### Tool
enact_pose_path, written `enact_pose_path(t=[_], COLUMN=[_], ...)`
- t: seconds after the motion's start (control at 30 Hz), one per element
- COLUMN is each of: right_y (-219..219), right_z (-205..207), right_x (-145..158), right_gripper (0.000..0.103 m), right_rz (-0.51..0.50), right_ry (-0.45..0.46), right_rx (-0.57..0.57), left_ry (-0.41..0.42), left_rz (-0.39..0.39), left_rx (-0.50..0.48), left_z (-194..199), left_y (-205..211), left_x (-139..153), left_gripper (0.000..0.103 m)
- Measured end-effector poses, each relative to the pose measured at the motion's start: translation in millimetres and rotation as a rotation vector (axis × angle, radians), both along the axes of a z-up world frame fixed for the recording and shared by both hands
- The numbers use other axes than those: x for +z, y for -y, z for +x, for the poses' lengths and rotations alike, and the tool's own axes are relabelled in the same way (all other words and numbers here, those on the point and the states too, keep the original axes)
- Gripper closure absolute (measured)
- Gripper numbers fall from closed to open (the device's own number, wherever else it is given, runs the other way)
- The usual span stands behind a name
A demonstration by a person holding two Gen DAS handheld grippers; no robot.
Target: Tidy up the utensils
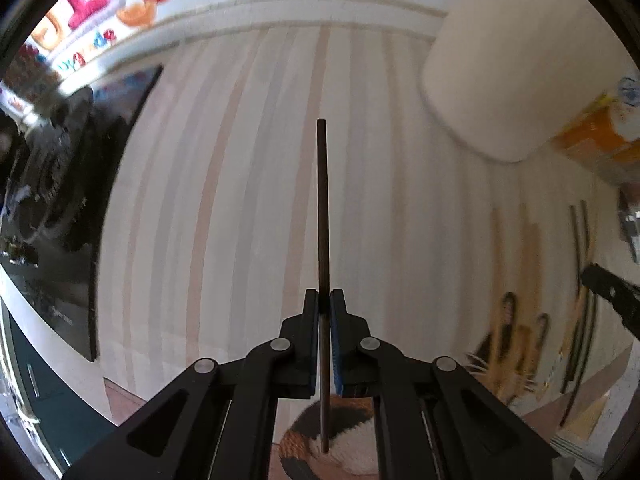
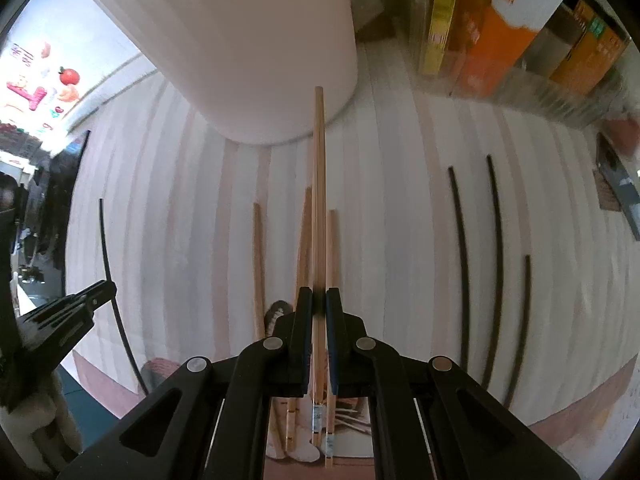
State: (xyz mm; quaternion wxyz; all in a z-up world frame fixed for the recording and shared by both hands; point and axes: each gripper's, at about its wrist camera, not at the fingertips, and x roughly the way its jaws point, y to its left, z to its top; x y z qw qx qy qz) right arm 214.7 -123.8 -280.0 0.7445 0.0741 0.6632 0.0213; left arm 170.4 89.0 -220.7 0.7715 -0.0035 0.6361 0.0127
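Observation:
My left gripper [image 1: 324, 297] is shut on a dark chopstick [image 1: 322, 208] that sticks straight out ahead over the striped cloth. My right gripper [image 2: 319, 295] is shut on a light wooden chopstick [image 2: 319, 184] whose tip points at the base of a white cylindrical holder [image 2: 248, 40], also at the upper right in the left wrist view [image 1: 500, 80]. Three wooden chopsticks [image 2: 259, 264] lie on the cloth under the right gripper. Three dark chopsticks [image 2: 460, 260] lie further right. The left gripper [image 2: 76, 308] shows at the left edge with its dark chopstick [image 2: 110, 264].
Orange and yellow boxes [image 2: 492, 28] stand behind the holder at the back right. A striped tablecloth [image 2: 400, 200] covers the table, ending at a near edge [image 2: 580, 404]. A dark panel with clutter [image 1: 80, 200] lies left of the cloth.

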Motion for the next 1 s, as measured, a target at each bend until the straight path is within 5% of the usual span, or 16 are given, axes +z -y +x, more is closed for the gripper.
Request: enact_pose_path(t=[0.2, 0.47, 0.8, 1.0], right_y=[4, 8, 8, 14], right_z=[-3, 4, 51, 101], right_x=[43, 124, 236, 285], right_gripper=[0.096, 0.096, 0.096, 0.096], right_rz=[0.016, 0.048, 0.127, 0.142], right_ry=[0.098, 0.277, 0.514, 0.638], right_rx=[0.038, 0.066, 0.056, 0.023], left_ry=[0.117, 0.371, 0.688, 0.757], left_rz=[-0.024, -0.061, -0.178, -0.182], left_rx=[-0.007, -0.003, -0.055, -0.103], left_z=[-18, -17, 22, 65], left_y=[25, 15, 35, 61], left_x=[46, 139, 293, 328], left_gripper=[0.1, 0.101, 0.101, 0.101])
